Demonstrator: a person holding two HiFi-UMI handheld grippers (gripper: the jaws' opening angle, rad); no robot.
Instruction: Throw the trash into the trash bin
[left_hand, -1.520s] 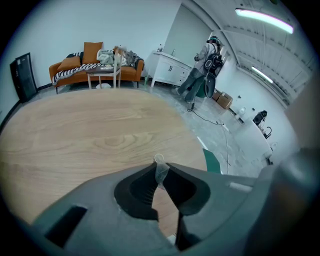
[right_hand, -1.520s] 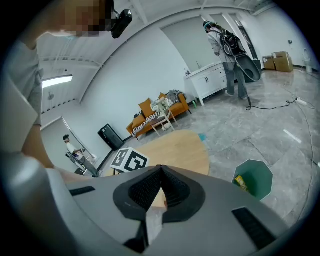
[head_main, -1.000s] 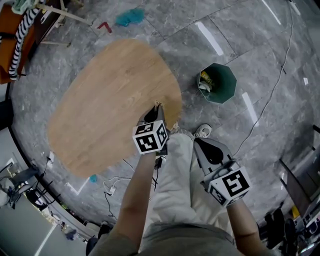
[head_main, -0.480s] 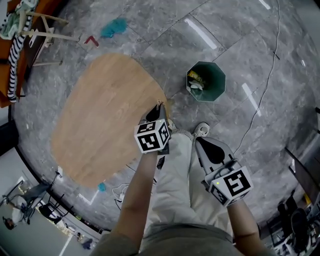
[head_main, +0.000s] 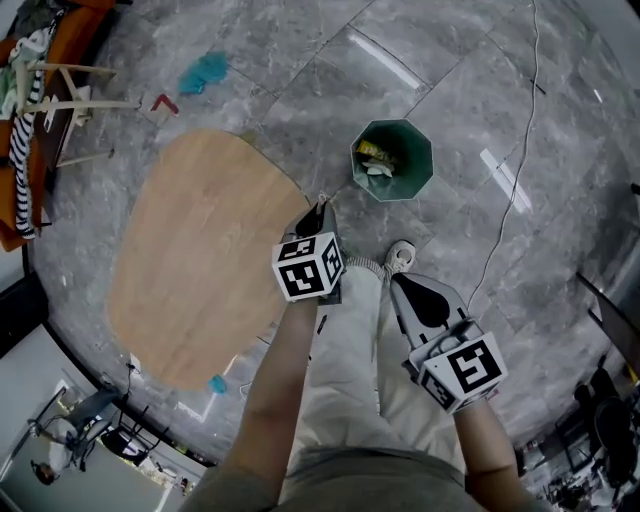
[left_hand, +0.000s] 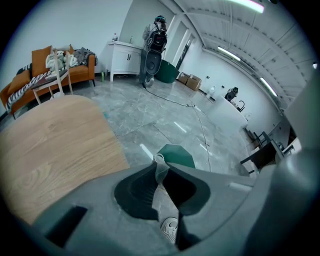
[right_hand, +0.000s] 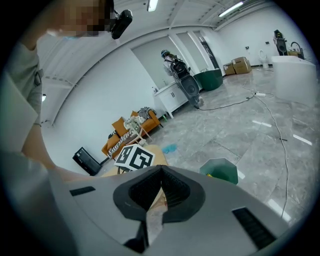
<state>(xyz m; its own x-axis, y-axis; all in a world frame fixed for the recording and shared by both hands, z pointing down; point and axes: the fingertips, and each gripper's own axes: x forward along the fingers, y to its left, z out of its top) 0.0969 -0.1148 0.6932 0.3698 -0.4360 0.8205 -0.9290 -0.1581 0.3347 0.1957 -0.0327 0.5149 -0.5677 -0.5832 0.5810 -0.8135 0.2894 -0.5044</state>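
While the thin, pale, curled strip of wrapper (left_hand: 159, 166) has not yet reached the bin, it sits pinched at the very tip of the left gripper (head_main: 319, 212), whose jaws are closed tight on it, with one small loop standing free above them. From the head view the strip hangs over the edge of the oval, light wooden tabletop (head_main: 190, 250), on the side nearest the bin.

The dark green octagonal plastic trash bin (head_main: 415, 150) stands on the grey marble-patterned floor (head_main: 300, 60), beside the table and apart from the left gripper's tip. Yellow and white scraps already lie inside it. In the left gripper view the bin shows directly beyond the jaw tips.

The right gripper (right_hand: 161, 170) is held lower and nearer the person's body. Its jaws meet at the tips and nothing is caught between them.

Each gripper carries a white cube printed with black square markers (head_main: 308, 268); these patterns are the only print that can be made out.

A white shoe (head_main: 400, 255) and pale trousers (head_main: 345, 370) lie between the grippers. A thin cable (head_main: 510, 190) crosses the floor past the bin. A teal cloth (head_main: 203, 72) lies beyond the table's far end.
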